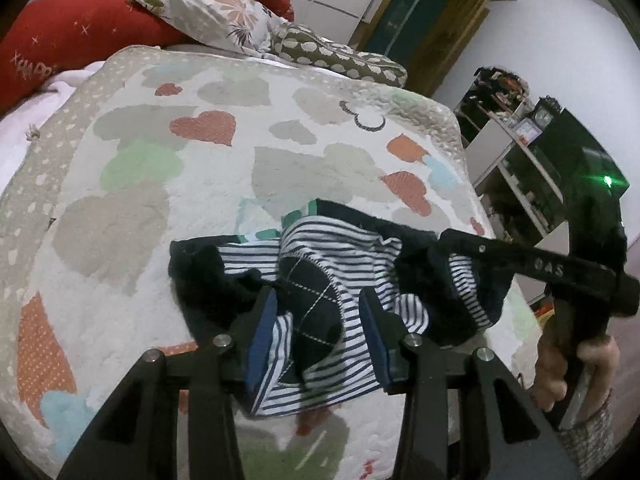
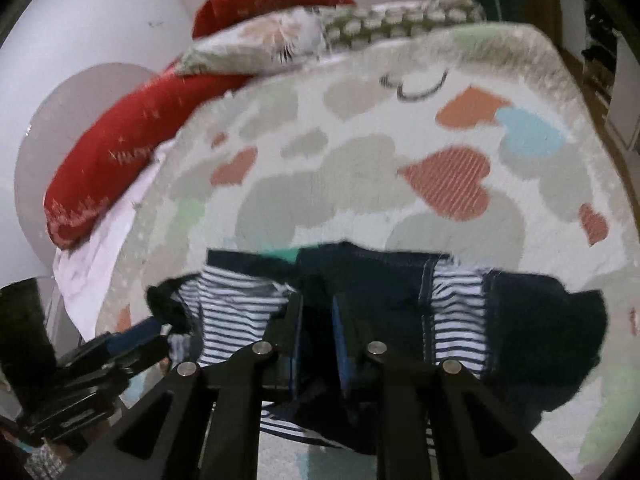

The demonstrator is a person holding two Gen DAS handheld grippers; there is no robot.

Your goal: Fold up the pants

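Observation:
Small pants (image 1: 316,276) in navy with white-and-navy stripes and a green trim hang bunched above a bed quilt (image 1: 160,184). My left gripper (image 1: 316,300) is shut on a striped and navy fold of them. My right gripper (image 2: 316,304) is shut on the dark navy edge of the pants (image 2: 380,288). The right gripper (image 1: 432,248) also shows in the left wrist view, clamped on the cloth's right side. The left gripper (image 2: 160,326) shows at the lower left of the right wrist view, at the cloth's left edge.
The quilt (image 2: 360,168) has heart patches. Red pillows (image 1: 80,40), a floral pillow (image 1: 216,12) and a cloud-print bolster (image 1: 336,56) lie at the bed's head. Shelves (image 1: 520,136) and a doorway stand off the bed's right side.

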